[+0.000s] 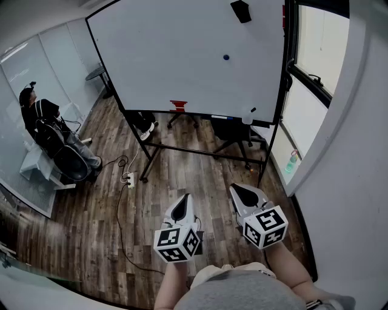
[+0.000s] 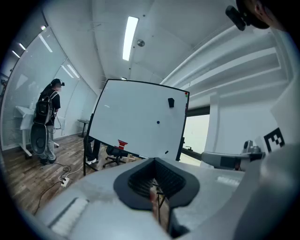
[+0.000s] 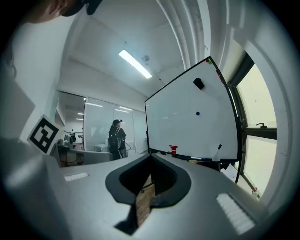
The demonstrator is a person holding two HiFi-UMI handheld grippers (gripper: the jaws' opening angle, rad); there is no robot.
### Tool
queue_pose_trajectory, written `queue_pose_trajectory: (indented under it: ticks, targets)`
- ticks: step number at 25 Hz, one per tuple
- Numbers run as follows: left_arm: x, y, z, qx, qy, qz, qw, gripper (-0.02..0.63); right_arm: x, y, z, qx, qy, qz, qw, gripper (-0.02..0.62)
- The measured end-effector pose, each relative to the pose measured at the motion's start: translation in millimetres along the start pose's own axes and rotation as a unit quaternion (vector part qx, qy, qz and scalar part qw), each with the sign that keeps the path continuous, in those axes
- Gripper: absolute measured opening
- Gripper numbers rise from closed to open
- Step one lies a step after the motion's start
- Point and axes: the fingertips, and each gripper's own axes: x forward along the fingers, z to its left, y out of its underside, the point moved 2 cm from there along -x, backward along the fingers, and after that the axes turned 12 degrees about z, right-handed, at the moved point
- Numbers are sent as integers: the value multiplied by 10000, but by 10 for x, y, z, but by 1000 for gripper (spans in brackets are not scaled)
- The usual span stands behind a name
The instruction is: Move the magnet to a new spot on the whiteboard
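Ahead on the whiteboard [image 1: 182, 54]: magnet [image 1: 226, 57] in place, not yet approached, both hand-held grippers empty.
Risk, as judged: the magnet is a small blue dot, so a grip closed off-centre may push it sideways across the board or knock it to the floor; pressing hard may shift the board on its stand [image 1: 200, 151], which tilts back. Both sets of jaws are brought together with nothing between them, so either must be opened before contact or the tips will strike the magnet. The left hand-held gripper [image 1: 185, 203] and right hand-held gripper [image 1: 239, 192] are held low, close to the person's body. The magnet sits right of centre on the board, below the black eraser [image 1: 240, 10], well apart from both and nearer the right one's line.
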Motion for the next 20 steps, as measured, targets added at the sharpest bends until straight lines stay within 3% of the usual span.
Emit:
queue_pose_trajectory:
  ticks: [20]
  targets:
    - [155,-29,-7,-38,-111,-52,9999,5,135,-19,-143,111,-249,-43,9996,2]
